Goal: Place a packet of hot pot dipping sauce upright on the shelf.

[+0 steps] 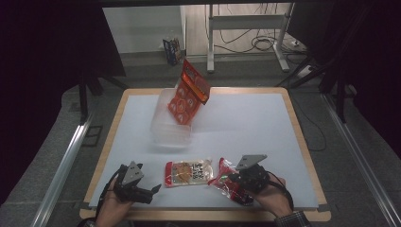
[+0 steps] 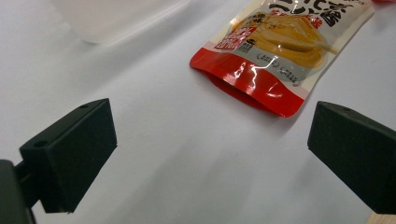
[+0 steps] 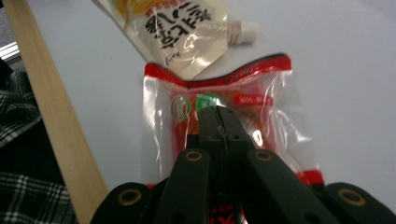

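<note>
Now the right gripper (image 3: 219, 122) has its jaws pinched on the clear red packet (image 3: 224, 100) at the table's (image 1: 246, 123) near edge, beside the pouch (image 1: 187, 173). Best lift it slowly, watching for slip, then carry it to the clear bin (image 1: 165, 127); the left gripper (image 2: 205, 154) rests open.

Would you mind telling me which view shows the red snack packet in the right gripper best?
The right gripper view: the red snack packet lies close up, with the right gripper shut on it. The high view shows it small, partly under that gripper. The left gripper view catches at most a red sliver at its top corner.
</note>
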Tool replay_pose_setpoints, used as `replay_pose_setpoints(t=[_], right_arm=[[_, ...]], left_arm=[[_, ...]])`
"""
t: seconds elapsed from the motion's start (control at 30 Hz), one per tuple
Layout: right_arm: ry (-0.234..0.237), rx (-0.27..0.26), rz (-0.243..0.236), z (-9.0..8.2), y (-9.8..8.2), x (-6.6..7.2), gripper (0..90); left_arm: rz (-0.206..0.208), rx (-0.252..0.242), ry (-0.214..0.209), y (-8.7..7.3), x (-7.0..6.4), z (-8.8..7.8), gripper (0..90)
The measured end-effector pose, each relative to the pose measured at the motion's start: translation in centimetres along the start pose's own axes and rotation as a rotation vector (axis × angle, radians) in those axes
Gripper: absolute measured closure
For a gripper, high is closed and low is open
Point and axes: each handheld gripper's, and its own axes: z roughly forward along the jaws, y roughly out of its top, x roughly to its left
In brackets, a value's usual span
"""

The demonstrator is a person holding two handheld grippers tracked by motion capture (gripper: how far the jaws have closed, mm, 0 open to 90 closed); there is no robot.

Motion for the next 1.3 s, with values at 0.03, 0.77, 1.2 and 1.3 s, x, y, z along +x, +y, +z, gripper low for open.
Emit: replay_pose_setpoints(t=[0.03,0.77,1.2,1.3], right_arm=[[0.001,0.002,-0.001,0.0,-0.2,0.1,88.4],[-0.067,0.124,-0.09,1.6,-1.4,1.5,88.7],[-0.165,0.126,-0.066,1.9,-1.0,-0.6,88.7],[-0.182,0.125,-0.058,2.0,-0.8,-1.1,88.8]], left_arm=[[0.0,0.001,0.0,0.0,0.0,0.0,1.3],[0.02,0.018,0.004,0.1,-0.2,0.2,1.3],[0.008,0.021,-0.006,0.2,-0.3,0.4,1.6],[-0.012,0.019,-0.018,0.4,-0.3,0.4,1.7]])
